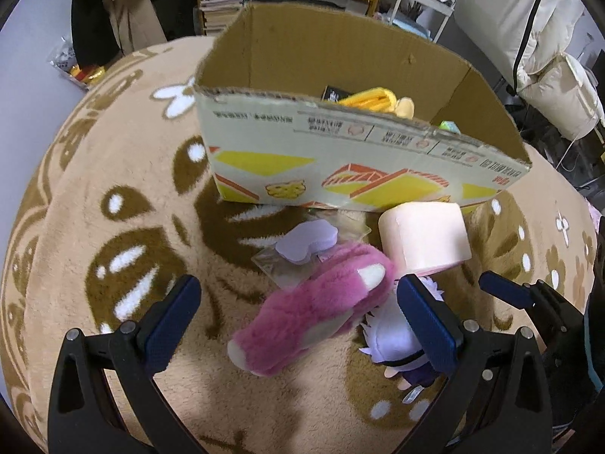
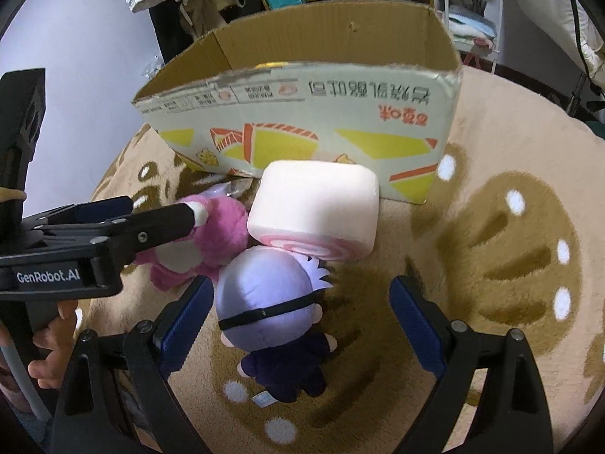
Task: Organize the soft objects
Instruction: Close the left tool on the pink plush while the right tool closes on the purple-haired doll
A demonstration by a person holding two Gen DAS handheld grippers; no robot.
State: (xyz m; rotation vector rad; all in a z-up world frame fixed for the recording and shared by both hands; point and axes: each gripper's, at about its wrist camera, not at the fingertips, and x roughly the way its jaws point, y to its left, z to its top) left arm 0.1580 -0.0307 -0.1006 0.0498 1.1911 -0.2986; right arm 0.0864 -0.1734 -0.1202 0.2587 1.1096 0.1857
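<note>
A pink plush toy (image 1: 314, 306) lies on the tan rug in front of an open cardboard box (image 1: 340, 159). My left gripper (image 1: 298, 302) is open with its fingers on either side of the pink plush. A pale pink roll-shaped cushion (image 2: 317, 204) leans by the box (image 2: 325, 113). A plush doll with a lavender head and dark body (image 2: 272, 317) lies between the open fingers of my right gripper (image 2: 302, 306). The pink plush (image 2: 211, 234) sits to its left, partly behind the left gripper. Yellow soft items (image 1: 374, 102) are inside the box.
A lavender foam piece in clear wrap (image 1: 306, 242) lies by the box. The patterned tan rug (image 2: 491, 249) extends to the right. Shelves and hanging clothes (image 1: 113, 11) stand behind the box. The right gripper's finger shows at the right of the left wrist view (image 1: 506, 291).
</note>
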